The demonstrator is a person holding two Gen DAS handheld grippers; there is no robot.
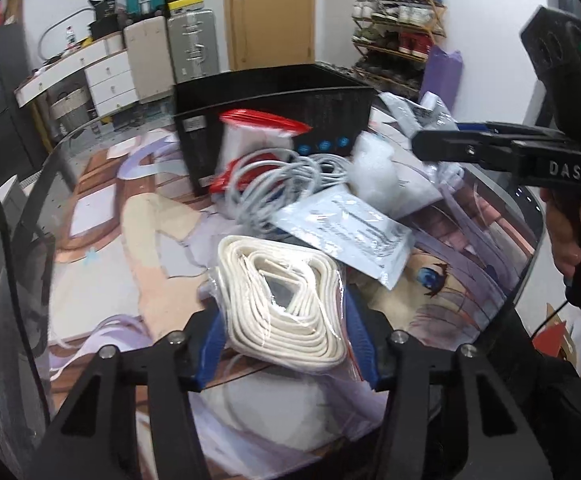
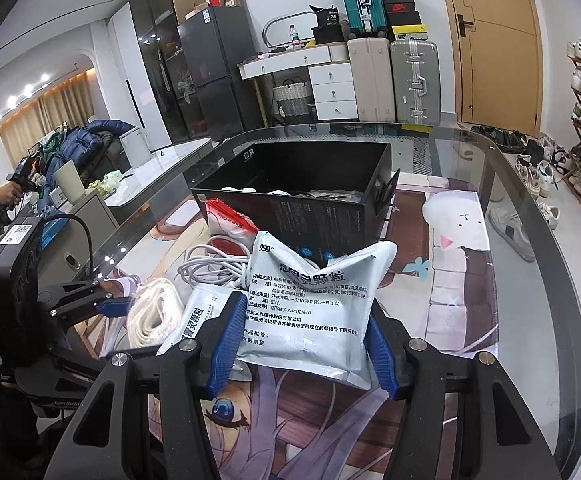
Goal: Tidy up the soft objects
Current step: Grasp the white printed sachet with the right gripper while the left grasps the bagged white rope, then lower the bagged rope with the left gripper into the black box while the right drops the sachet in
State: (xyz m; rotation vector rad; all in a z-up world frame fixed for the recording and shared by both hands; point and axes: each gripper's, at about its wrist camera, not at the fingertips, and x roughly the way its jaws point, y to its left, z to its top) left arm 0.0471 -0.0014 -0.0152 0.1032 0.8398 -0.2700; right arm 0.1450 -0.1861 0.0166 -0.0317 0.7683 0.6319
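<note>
Two claws loaded: your left claw [image 1: 282, 344] grips the bagged coil of white strap [image 1: 286, 308]; your right claw [image 2: 298, 344] pinches the grey medicine sachet [image 2: 310, 308]; the black open box [image 2: 294, 196] holds some items; white cable [image 2: 214, 266] and other pouches remain on the bench [image 2: 530, 240].

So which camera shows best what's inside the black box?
The right wrist view: it looks down past the box rim onto pale items inside. The left wrist view shows only the box's outer front wall, its inside hidden.
</note>
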